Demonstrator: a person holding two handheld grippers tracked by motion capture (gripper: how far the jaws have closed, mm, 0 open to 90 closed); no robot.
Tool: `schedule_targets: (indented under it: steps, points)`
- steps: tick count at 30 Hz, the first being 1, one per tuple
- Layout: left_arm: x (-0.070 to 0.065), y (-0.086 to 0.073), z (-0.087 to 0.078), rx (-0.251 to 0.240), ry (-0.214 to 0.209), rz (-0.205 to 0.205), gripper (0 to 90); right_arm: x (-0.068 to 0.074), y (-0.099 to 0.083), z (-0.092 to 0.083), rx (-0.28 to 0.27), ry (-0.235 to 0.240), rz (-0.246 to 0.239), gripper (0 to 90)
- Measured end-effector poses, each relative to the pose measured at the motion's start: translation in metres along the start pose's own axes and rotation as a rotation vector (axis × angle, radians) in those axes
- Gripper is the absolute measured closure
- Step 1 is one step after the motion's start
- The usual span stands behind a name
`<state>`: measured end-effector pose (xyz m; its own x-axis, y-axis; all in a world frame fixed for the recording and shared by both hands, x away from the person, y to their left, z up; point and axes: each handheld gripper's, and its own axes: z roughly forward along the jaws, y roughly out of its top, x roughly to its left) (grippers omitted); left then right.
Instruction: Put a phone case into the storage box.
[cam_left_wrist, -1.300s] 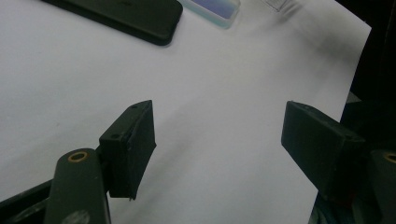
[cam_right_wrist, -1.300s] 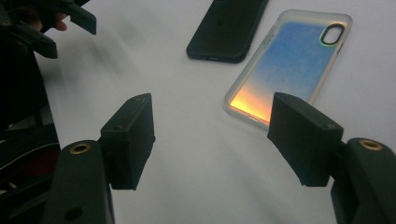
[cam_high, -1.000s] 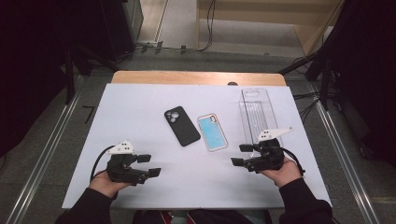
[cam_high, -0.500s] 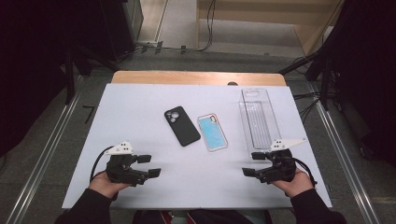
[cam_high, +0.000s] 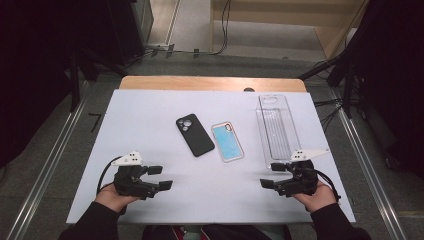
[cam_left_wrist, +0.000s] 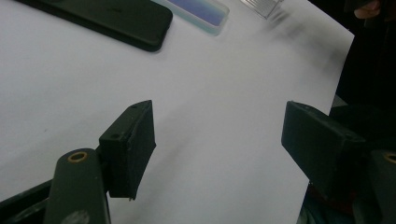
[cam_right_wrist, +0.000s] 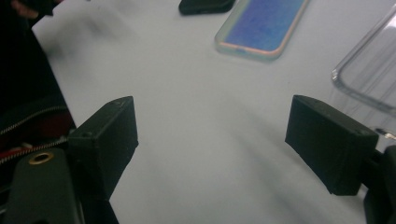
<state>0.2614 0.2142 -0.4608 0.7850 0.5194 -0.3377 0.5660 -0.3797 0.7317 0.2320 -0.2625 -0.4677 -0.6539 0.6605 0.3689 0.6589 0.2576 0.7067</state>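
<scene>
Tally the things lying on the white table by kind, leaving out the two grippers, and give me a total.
Black phone case: 1
Blue phone case with a pale rim: 1
Clear plastic tray: 1
Total: 3, all on the white table

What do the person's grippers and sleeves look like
Both the left gripper and right gripper are black, with two blocky, flat-faced jaws, a pale three-cornered plate on top and a black cable trailing back. A brass-coloured ring marks each jaw arm in the gripper views. The sleeves are black.
</scene>
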Motion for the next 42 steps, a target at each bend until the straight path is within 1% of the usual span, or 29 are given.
schedule_targets:
  steps: [5, 6, 7, 10, 11, 12, 14, 15, 17, 18, 19, 22, 26, 28, 29, 34, 36, 39, 42]
  points:
    - [0.0, 0.001, 0.0, 0.002, 0.006, 0.004, 26.0, 0.002, 0.01, -0.001, -0.041, -0.02, 0.05, 15.0]
    - [0.0, 0.001, 0.0, 0.001, 0.006, 0.004, 26.0, 0.004, 0.015, 0.0, -0.039, -0.041, 0.055, 15.0]
    - [0.0, 0.001, 0.0, 0.0, 0.005, 0.002, 26.0, 0.004, 0.015, 0.0, -0.039, -0.041, 0.055, 15.0]
    - [0.0, 0.001, -0.001, -0.002, 0.008, -0.001, 26.0, 0.005, 0.024, 0.002, -0.048, -0.051, 0.05, 15.0]
    - [0.0, 0.001, -0.001, -0.004, 0.009, -0.002, 26.0, 0.006, 0.03, 0.003, -0.053, -0.056, 0.047, 15.0]
    - [0.001, 0.001, -0.001, -0.005, 0.009, -0.003, 26.0, 0.006, 0.03, 0.003, -0.053, -0.056, 0.047, 15.0]
    - [0.001, 0.001, -0.001, -0.006, 0.011, -0.003, 26.0, 0.007, 0.036, 0.005, -0.05, -0.084, 0.036, 15.0]
    - [0.001, 0.001, -0.001, -0.008, 0.011, -0.004, 26.0, 0.008, 0.038, 0.007, -0.047, -0.089, 0.036, 15.0]
    - [0.001, 0.001, -0.001, -0.007, 0.01, -0.005, 26.0, 0.008, 0.044, 0.01, -0.049, -0.103, 0.033, 15.0]
    - [0.001, 0.001, -0.001, -0.01, 0.011, -0.004, 26.1, 0.009, 0.05, 0.014, -0.05, -0.113, 0.034, 15.0]
    - [0.001, 0.001, -0.001, -0.009, 0.011, -0.005, 26.1, 0.009, 0.05, 0.014, -0.05, -0.113, 0.034, 15.0]
    - [0.001, 0.001, -0.002, -0.006, 0.01, -0.004, 26.0, 0.01, 0.059, 0.021, -0.05, -0.126, 0.029, 15.0]
    - [0.002, 0.0, -0.002, -0.008, 0.011, -0.004, 26.1, 0.012, 0.069, 0.03, -0.053, -0.135, 0.04, 15.0]
    - [0.002, 0.0, -0.002, -0.012, 0.012, -0.008, 26.1, 0.012, 0.074, 0.035, -0.056, -0.129, 0.044, 15.0]
    - [0.002, 0.0, -0.002, -0.013, 0.014, -0.01, 26.1, 0.012, 0.077, 0.037, -0.049, -0.135, 0.048, 15.0]
    - [0.003, 0.0, -0.003, -0.015, 0.014, -0.01, 26.1, 0.011, 0.089, 0.05, -0.054, -0.174, 0.053, 15.0]
    - [0.003, 0.0, -0.003, -0.013, 0.016, -0.01, 26.1, 0.011, 0.093, 0.056, -0.048, -0.189, 0.06, 15.0]
    - [0.003, 0.0, -0.003, -0.014, 0.016, -0.012, 26.1, 0.011, 0.099, 0.065, -0.042, -0.229, 0.069, 15.0]
    - [0.003, 0.0, -0.003, -0.015, 0.016, -0.011, 26.0, 0.008, 0.103, 0.072, -0.044, -0.239, 0.073, 15.0]
